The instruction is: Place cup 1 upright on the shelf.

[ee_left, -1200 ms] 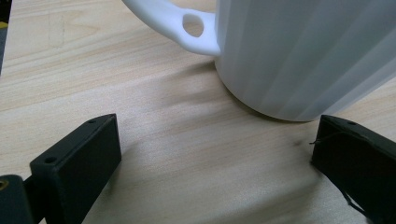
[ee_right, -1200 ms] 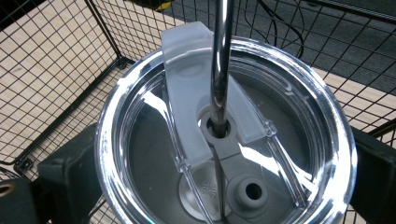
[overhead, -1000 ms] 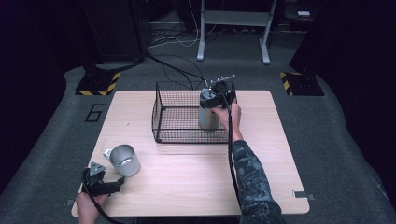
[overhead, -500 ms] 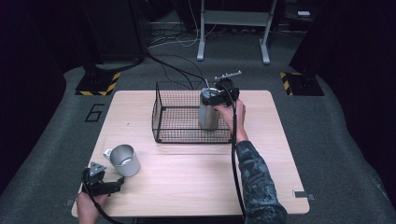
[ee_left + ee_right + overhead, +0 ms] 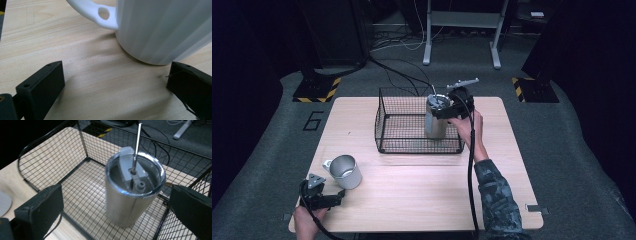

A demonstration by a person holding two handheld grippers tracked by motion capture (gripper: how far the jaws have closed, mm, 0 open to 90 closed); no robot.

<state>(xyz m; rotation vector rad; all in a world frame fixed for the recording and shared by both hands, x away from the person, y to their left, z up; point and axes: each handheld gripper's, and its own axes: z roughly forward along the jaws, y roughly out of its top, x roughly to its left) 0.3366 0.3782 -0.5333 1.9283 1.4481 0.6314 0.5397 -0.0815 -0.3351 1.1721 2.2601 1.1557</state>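
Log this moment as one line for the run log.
tumbler: upright in basket | right gripper: open, behind tumbler | mug: on table | left gripper: open, near mug

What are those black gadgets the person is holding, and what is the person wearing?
Each hand holds a black gripper with two blocky black jaws. The left gripper and the right gripper each carry a grey three-cornered plate on top and trail a black cable. The right forearm wears a dark camouflage-patterned sleeve.
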